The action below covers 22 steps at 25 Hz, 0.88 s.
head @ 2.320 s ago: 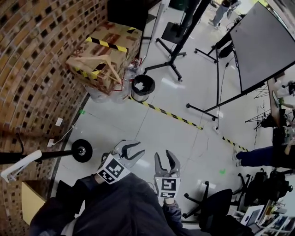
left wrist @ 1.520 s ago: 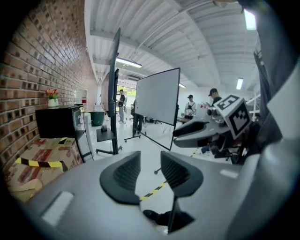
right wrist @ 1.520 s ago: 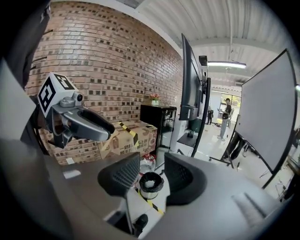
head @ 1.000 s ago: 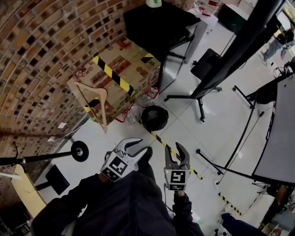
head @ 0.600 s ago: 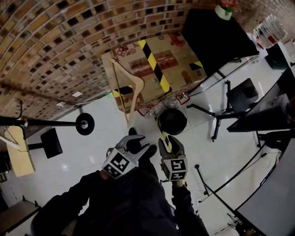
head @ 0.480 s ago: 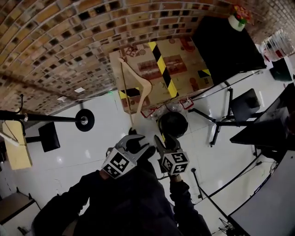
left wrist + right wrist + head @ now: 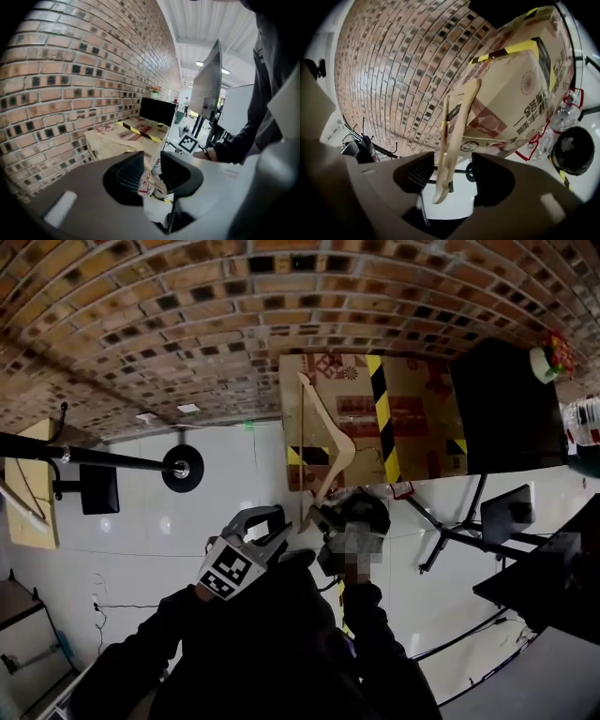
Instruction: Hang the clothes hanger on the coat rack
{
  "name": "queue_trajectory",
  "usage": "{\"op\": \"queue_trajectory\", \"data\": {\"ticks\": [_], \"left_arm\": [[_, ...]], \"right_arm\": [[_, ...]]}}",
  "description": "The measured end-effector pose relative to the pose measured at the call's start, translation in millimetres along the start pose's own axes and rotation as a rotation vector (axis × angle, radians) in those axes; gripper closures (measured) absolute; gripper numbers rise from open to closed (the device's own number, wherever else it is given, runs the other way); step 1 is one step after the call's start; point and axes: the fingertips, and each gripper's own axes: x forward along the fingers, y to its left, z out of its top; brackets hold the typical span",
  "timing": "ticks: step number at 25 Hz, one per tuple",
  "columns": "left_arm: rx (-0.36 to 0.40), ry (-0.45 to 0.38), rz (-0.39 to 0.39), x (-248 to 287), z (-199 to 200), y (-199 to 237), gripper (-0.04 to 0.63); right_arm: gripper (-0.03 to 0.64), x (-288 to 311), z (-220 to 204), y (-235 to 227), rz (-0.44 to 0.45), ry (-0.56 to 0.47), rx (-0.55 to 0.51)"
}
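Grasp step: the hanger [image 7: 323,451] lies along the box's [image 7: 412,409] left edge. One tip overhangs between the right gripper's [image 7: 452,180] opening jaws, seemingly untouched. The left gripper [image 7: 152,171] is narrow and empty. Next: close, then lift toward the rack [image 7: 94,457].

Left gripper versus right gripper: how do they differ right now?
The left gripper holds its jaws narrowly apart; the right gripper has them wide and opening. The right gripper has the wooden hanger between its jaws, not gripped; the left gripper has nothing there. Both face the cardboard box by the brick wall.
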Motion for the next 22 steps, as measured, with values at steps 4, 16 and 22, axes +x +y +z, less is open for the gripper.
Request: {"op": "queue_trajectory", "data": {"ticks": [4, 16, 22], "left_arm": [[-0.018, 0.000, 0.028, -4.9, -2.2, 22.9, 0.483], [-0.072, -0.016, 0.141, -10.0, -4.2, 27.4, 0.483], [-0.120, -0.029, 0.257, -3.1, 2.0, 6.5, 0.483]], "right_arm": [[0.378, 22.4, 2.2, 1.6, 0.054, 0.028, 0.048], [0.554, 4.8, 24.4, 9.2, 0.198, 0.018, 0.164], [0.557, -29.0, 45.8, 35.3, 0.243, 0.088, -0.073]]}}
